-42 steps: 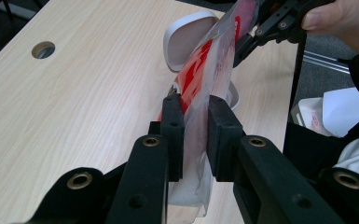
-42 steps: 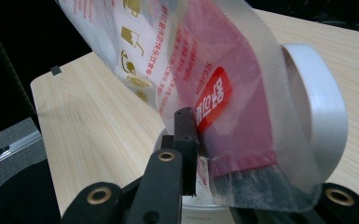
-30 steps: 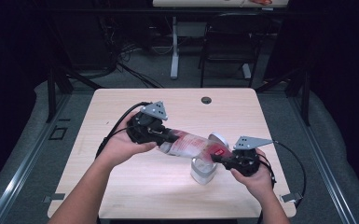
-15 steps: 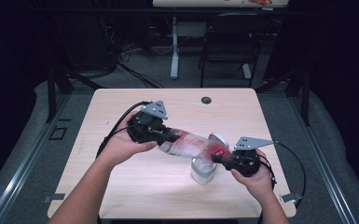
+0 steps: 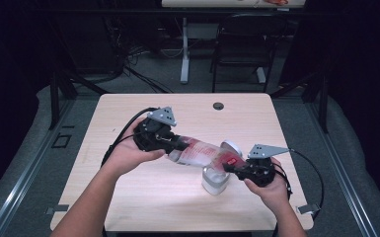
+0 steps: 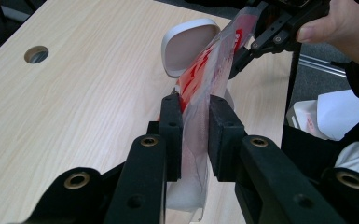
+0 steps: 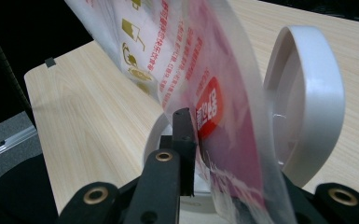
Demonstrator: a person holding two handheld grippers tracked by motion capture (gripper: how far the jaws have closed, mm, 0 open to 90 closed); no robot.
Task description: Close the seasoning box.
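A clear plastic pouch (image 5: 202, 152) with red print is stretched between my two grippers above the table (image 5: 143, 197). My left gripper (image 5: 177, 145) is shut on one end; in the left gripper view its jaws (image 6: 196, 116) pinch the film (image 6: 210, 79) flat. My right gripper (image 5: 229, 165) holds the other end, by a red label (image 7: 209, 109). Its jaws have just been opening a little, with the pouch (image 7: 182, 46) still between them; one jaw is hidden behind the film. Under the pouch stands a small white container (image 5: 214, 180) with its round lid (image 7: 307, 93) tipped up.
A round cable hole (image 5: 218, 105) sits near the table's far edge. Chairs and desk legs (image 5: 185, 59) stand on the dark floor beyond. Cables trail from both grippers. White paper (image 6: 326, 116) lies off the table's side in the left gripper view.
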